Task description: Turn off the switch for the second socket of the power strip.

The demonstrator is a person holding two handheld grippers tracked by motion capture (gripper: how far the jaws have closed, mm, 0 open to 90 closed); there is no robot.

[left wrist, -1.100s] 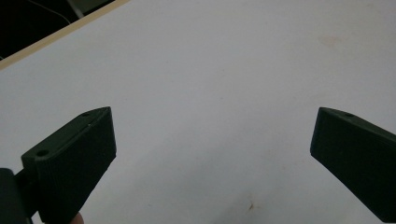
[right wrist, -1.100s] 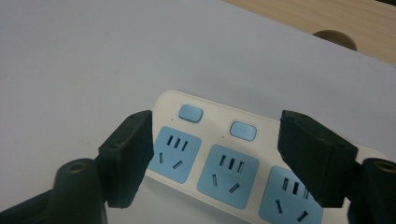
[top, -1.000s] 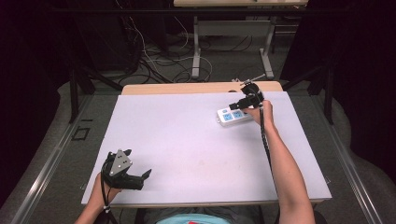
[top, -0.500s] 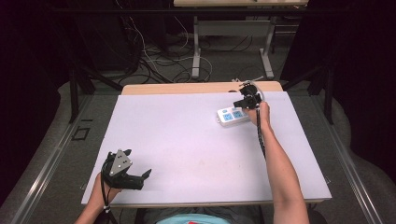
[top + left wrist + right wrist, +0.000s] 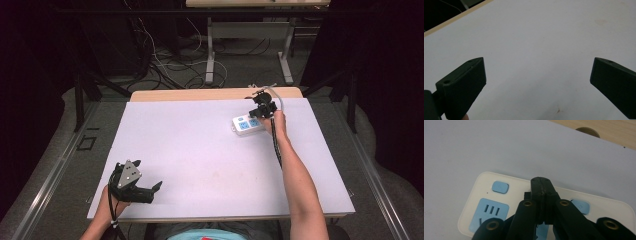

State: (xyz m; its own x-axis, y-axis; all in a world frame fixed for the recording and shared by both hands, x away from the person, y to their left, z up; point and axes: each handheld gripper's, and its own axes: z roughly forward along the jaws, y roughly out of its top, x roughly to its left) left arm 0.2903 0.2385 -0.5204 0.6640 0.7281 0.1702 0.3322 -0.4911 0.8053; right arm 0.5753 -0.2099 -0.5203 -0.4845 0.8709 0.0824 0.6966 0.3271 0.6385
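- White power strip (image 5: 248,124) with blue sockets: flat on the white table (image 5: 200,150), at the far right part, near the wooden edge.
- Right gripper (image 5: 263,106): right over the power strip, at its right end; jaws pressed tight together, tips low above the white top between two small blue buttons (image 5: 500,187). Nothing seen between the jaws.
- Left gripper (image 5: 150,187): far away from the power strip, at the near left corner of the table; jaws wide apart, nothing held, just bare table under them.
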